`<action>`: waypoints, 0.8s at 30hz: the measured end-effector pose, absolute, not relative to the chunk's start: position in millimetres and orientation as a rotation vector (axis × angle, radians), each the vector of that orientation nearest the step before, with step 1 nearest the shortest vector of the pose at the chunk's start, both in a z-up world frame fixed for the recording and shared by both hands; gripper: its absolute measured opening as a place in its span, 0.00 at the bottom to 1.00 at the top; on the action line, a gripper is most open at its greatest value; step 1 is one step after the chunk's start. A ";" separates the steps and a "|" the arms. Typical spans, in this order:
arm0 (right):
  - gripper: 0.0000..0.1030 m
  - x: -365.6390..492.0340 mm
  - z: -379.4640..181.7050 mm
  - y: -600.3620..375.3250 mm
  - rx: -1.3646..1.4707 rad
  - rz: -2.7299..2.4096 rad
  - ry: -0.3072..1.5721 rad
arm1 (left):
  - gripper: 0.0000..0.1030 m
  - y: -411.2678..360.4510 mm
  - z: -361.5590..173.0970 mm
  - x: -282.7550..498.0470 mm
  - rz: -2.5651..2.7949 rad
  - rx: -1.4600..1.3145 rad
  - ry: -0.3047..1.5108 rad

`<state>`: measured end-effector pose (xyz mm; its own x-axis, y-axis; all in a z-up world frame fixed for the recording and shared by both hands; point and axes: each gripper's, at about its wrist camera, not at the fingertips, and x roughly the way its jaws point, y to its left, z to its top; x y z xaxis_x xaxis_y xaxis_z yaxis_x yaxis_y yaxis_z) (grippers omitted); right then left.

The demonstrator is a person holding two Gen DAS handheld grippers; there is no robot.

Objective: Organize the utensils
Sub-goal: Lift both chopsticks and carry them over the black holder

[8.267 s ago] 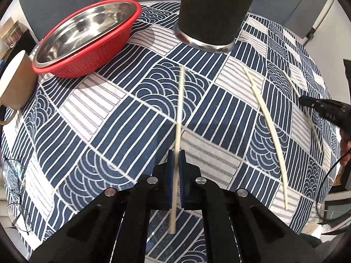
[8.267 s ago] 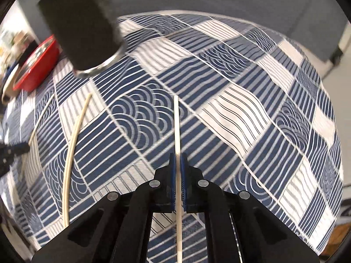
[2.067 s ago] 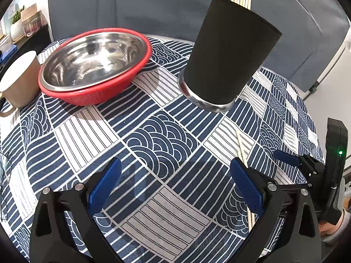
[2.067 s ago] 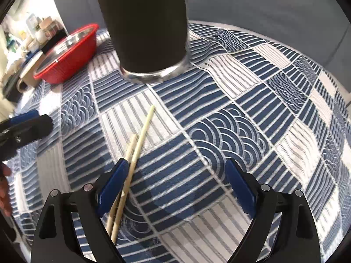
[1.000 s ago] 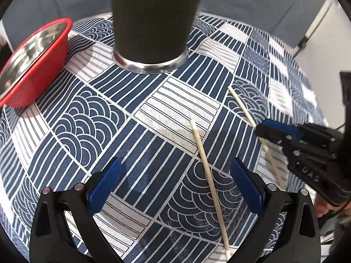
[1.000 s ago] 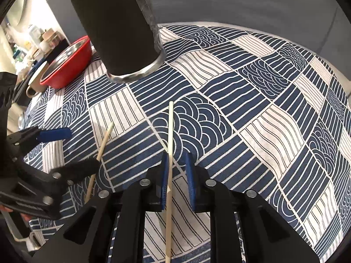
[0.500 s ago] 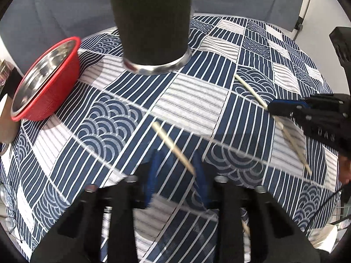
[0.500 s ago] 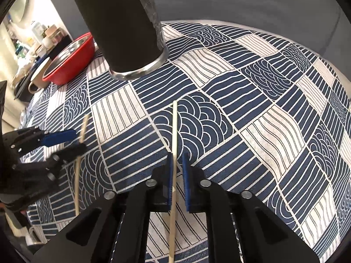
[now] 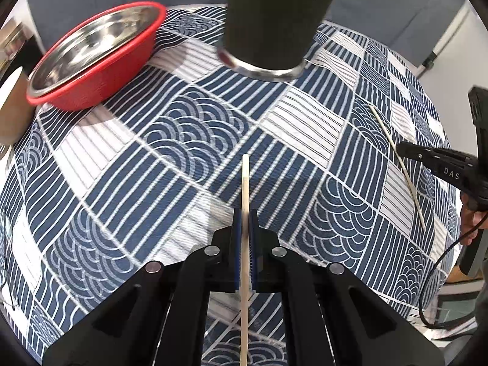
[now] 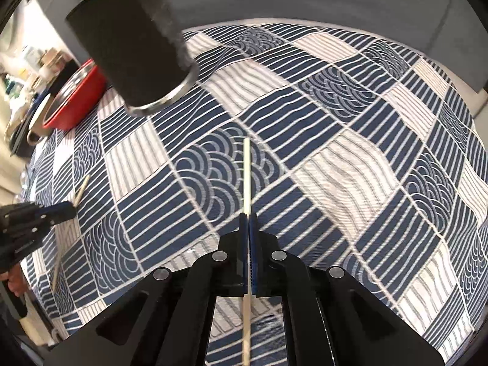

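Observation:
My left gripper (image 9: 245,213) is closing the last bit onto a pale wooden chopstick (image 9: 245,180), and its blue pads press on it. The stick runs straight ahead between the fingers, its tip pointing towards the tall black cup (image 9: 271,15). My right gripper (image 10: 248,216) is shut on a second chopstick (image 10: 247,177), which also points forward, right of the black cup (image 10: 131,39). Each gripper shows in the other's view: the right gripper (image 9: 405,150) at the right with its chopstick (image 9: 396,161), the left gripper (image 10: 62,209) at the left with its chopstick (image 10: 80,192).
A red colander holding a steel bowl (image 9: 97,48) stands at the back left of the blue-and-white patterned tablecloth (image 9: 189,128). A beige mug (image 9: 9,106) sits at the left edge. A person's hand (image 9: 471,222) holds the right gripper near the table's right edge.
The left gripper went from wide open over a chopstick to shut on it, and the stick now lines up with its fingers. The right gripper's narrow gap closed fully on its chopstick.

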<state>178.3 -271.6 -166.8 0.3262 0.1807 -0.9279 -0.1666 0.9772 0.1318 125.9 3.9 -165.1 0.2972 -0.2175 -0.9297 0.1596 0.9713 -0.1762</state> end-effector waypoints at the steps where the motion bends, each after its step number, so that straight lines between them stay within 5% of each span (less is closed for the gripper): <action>1: 0.00 179.0 -166.0 -274.6 0.015 0.221 1.218 | 0.05 8.6 -160.6 126.4 -0.241 -0.061 1.237; 16: 0.05 191.6 -153.0 -278.1 0.038 0.224 1.207 | 0.05 44.4 -94.5 148.7 -0.191 -0.075 1.101; 20: 0.19 190.8 -165.3 -274.5 0.026 0.217 1.256 | 0.05 46.3 -84.8 149.6 -0.195 -0.082 1.081; 24: 0.20 189.2 -173.1 -274.2 0.015 0.212 1.278 | 0.05 49.1 -77.3 151.1 -0.190 -0.093 1.060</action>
